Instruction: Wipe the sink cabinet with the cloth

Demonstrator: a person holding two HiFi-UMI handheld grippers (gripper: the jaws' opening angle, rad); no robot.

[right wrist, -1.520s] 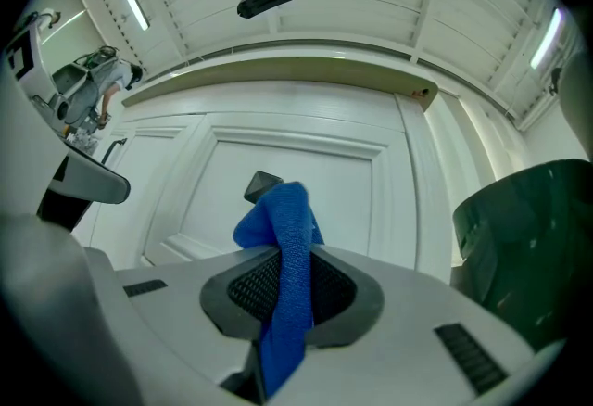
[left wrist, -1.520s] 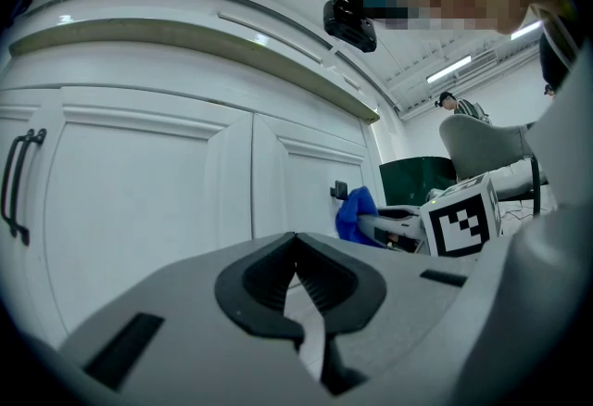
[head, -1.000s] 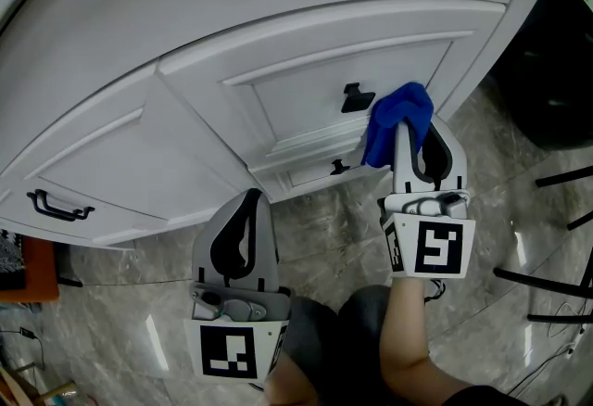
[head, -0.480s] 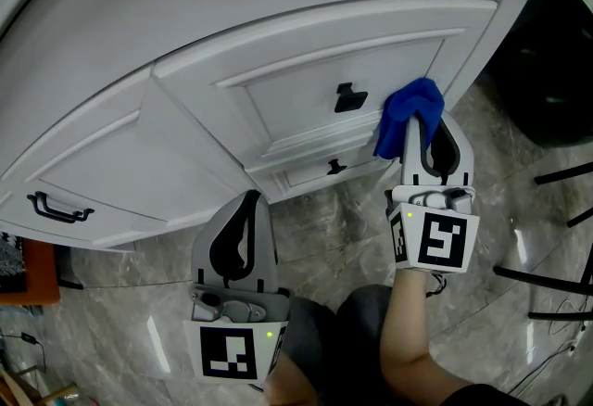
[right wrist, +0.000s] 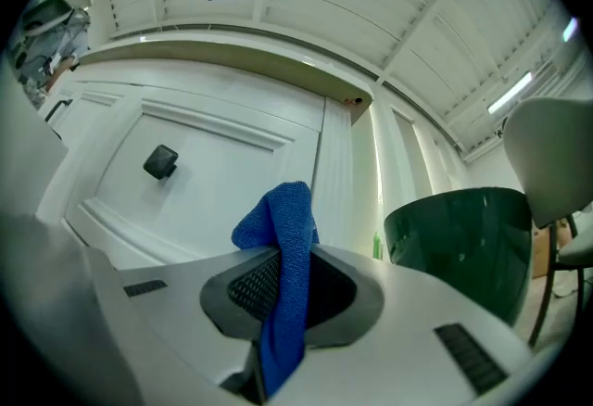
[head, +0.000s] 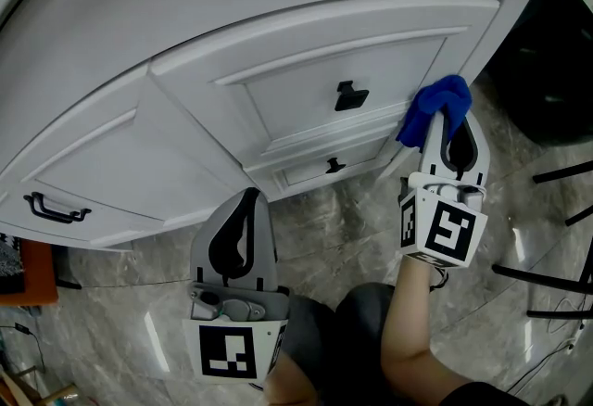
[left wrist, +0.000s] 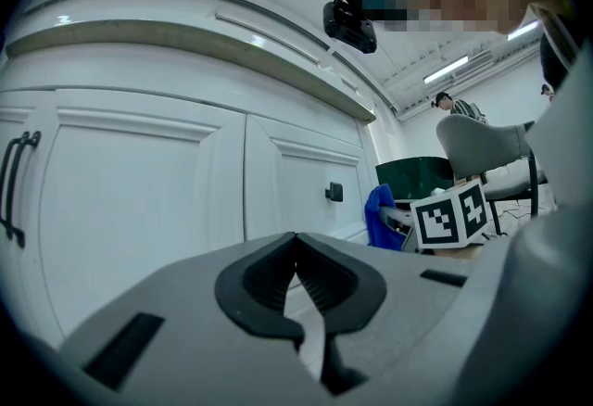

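Blue cloth, clamped between the jaws of the right gripper, meets the sink cabinet door at four o'clock from its black knob. Idle at seven o'clock, the left gripper is closed on nothing. Wiping seems under way; next, press the cloth flat and sweep across the panel.

The floor is glossy grey marbled tile; the white sink cabinet stands directly on it; just past the cabinet's right end stands a dark green bin; thin black legs cross the tiles further right; by the cabinet's left end sits an orange object.
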